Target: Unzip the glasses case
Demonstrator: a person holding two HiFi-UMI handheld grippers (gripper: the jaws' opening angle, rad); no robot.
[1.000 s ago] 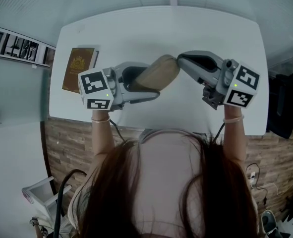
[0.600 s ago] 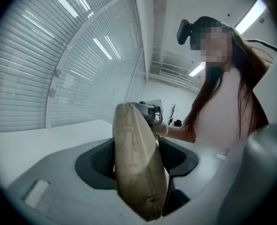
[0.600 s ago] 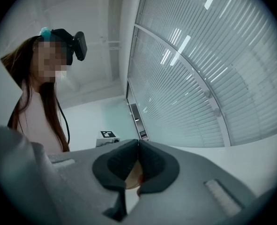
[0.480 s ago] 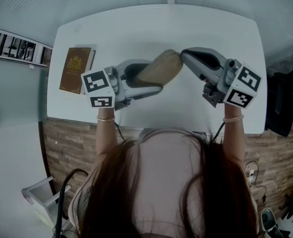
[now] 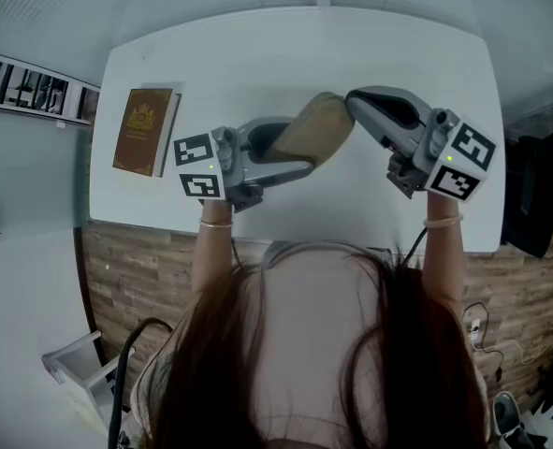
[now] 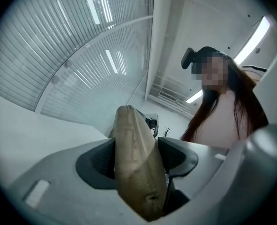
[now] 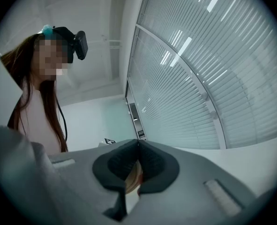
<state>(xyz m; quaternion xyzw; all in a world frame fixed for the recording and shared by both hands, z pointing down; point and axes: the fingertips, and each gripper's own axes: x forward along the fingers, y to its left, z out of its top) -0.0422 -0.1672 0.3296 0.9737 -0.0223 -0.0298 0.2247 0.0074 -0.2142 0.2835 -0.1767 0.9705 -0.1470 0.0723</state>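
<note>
There is one tan glasses case (image 5: pixel 318 129), two grippers, one brown book (image 5: pixel 145 131) with a gold crest on its cover, and one white table (image 5: pixel 257 54). The left gripper (image 5: pixel 290 148) grasps the case. Its two dark pads (image 6: pixel 101 161) press on the case's broad sides, one on each. The near-left end of the case sits deep between the jaws, and the rest sticks out past them toward the far right. The right gripper (image 5: pixel 353 103) is clenched, its pads closed against each other (a sliver of tan and a spot of red show just behind them in its own view, too little to name). Its tip meets the far-right end of the case, so the case spans the gap between the two tools, over the middle of the table. The book lies flat at the table's left edge, well apart from the case and both grippers.
</note>
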